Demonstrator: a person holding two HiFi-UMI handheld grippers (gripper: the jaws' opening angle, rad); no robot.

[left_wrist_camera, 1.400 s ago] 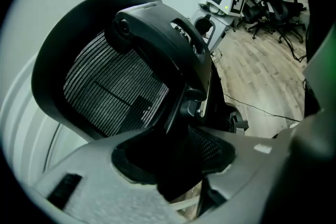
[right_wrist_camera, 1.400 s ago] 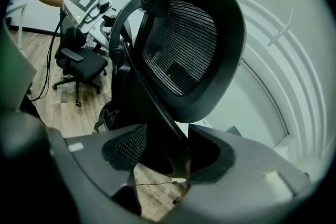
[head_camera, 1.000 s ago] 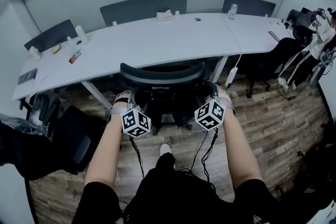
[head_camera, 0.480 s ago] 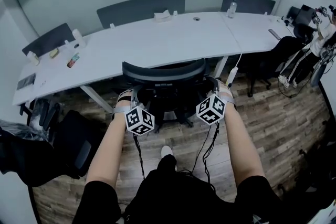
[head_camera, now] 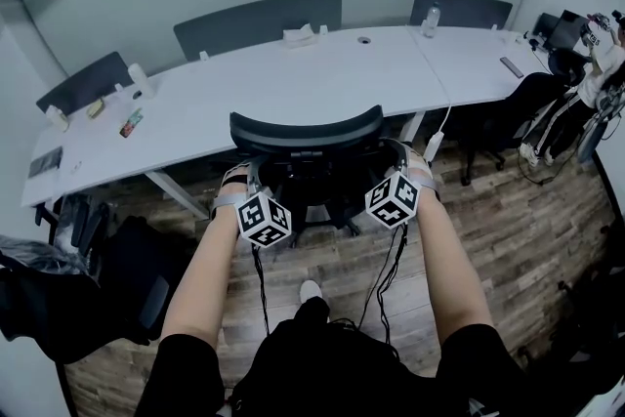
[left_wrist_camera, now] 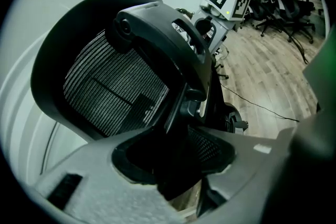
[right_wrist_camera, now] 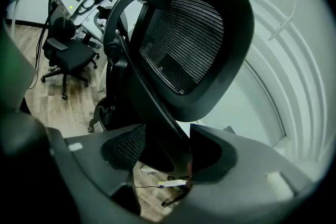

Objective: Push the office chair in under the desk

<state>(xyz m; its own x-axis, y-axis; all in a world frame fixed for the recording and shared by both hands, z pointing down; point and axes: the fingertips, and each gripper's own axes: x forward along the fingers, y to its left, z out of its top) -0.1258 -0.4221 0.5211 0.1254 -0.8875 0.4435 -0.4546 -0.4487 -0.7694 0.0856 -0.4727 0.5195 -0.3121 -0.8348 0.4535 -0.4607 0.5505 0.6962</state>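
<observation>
The office chair (head_camera: 305, 137) stands at the table's (head_camera: 293, 78) near edge, about midway along it. Seen from the head view, the curved top of its mesh backrest overlaps that edge, and the seat is hidden beneath the backrest. Part of its wheeled base shows on the wooden floor (head_camera: 518, 220) just below.

The left tongs (head_camera: 242, 181) are at the left side of the backrest and the right tongs (head_camera: 398, 173) at its right side, both low on the back and level with each other.

In the left gripper view, the left tongs (left_wrist_camera: 173, 165) pinch a dark part of the chair's (left_wrist_camera: 115, 86) back frame, which fills the gap between the pads. In the right gripper view, the right tongs (right_wrist_camera: 157, 160) stand wide and pinch the black spine of the chair (right_wrist_camera: 184, 44). A strip of floor shows under it.

Cables (head_camera: 386, 278) hang from both tongs toward the person's lap.

A bottle (head_camera: 429, 19) stands near the far edge of the table toward its right end, and a phone (head_camera: 510, 66) lies by the right end. A gray chair (head_camera: 259, 20) stands behind the far edge. A person (head_camera: 596, 63) is at the room's right side, well apart from the chair.
</observation>
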